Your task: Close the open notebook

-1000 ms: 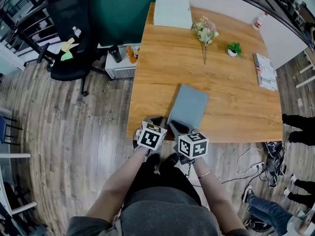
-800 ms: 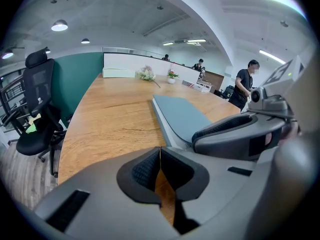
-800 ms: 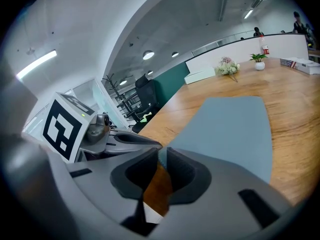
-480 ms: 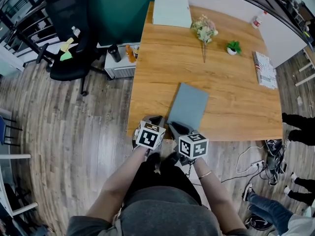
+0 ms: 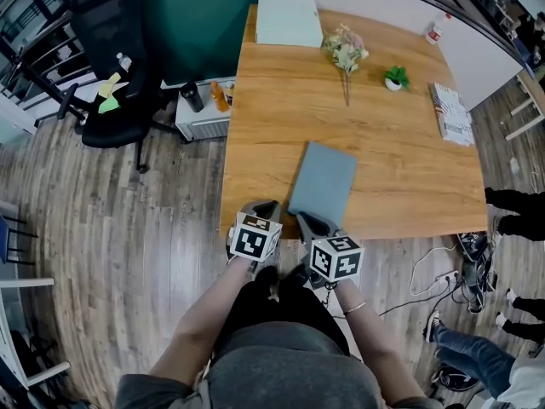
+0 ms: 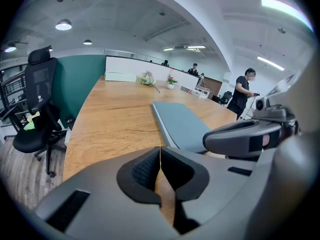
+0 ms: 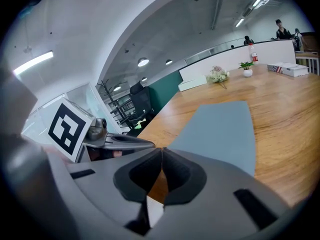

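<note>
Both of your tools sit at the near edge of the table (image 5: 400, 152), side by side and pointing in over it. Your left tool (image 6: 160, 153) has its jaws pressed together with nothing between them, just bare wood showing past the tips. Your right tool (image 7: 161, 155) is closing right now, its tips pretty much meeting, and it's got nothing in it either.

The notebook (image 5: 324, 183) is lying flat on the table, shut, grey-blue cover up. It's angled a bit, with its near end close to the front edge, just ahead of the right tool's tips.

Farther back you've got a bunch of flowers (image 5: 344, 51), a small potted plant (image 5: 393, 77) beside it, a pale closed pad (image 5: 289, 20) at the far left corner, a stack of printed booklets (image 5: 451, 113) by the right edge and a white bottle (image 5: 436, 29) at the far right. A black office chair (image 5: 115, 49) sits off to the left on the wood floor (image 5: 128, 228).
</note>
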Demonstrator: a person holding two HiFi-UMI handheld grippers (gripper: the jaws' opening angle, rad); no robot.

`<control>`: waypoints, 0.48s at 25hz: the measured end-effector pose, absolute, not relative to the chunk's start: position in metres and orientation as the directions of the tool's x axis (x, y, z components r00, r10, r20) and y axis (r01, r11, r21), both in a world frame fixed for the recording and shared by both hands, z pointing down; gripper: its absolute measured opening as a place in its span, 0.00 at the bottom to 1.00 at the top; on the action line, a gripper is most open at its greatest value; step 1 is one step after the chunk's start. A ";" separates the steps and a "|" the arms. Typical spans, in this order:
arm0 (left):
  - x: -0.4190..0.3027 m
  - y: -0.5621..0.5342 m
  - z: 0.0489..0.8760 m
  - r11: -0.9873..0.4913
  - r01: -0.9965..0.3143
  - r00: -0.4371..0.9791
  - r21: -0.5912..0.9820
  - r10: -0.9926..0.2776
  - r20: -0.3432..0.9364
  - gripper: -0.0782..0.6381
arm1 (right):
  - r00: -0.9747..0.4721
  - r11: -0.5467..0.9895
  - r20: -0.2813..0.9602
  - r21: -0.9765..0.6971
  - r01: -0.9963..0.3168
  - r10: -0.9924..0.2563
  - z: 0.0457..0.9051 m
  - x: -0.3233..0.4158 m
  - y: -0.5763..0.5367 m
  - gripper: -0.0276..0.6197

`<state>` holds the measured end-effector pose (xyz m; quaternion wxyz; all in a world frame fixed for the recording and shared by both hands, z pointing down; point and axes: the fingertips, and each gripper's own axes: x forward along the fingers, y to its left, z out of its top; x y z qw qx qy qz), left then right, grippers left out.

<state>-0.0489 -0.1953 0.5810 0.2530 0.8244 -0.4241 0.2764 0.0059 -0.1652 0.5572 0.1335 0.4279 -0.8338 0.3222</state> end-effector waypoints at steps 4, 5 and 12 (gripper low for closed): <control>-0.050 -0.194 0.575 -0.522 -0.835 0.492 0.173 -0.568 0.660 0.14 | -0.577 0.405 0.472 -0.420 -0.812 -0.667 0.545 0.009 -0.164 0.05; -0.051 -0.194 0.574 -0.524 -0.834 0.493 0.170 -0.571 0.657 0.14 | -0.569 0.398 0.466 -0.419 -0.816 -0.677 0.543 0.009 -0.164 0.05; -0.055 -0.194 0.558 -0.527 -0.829 0.515 0.186 -0.591 0.621 0.14 | -0.507 0.343 0.432 -0.403 -0.848 -0.746 0.524 0.023 -0.161 0.05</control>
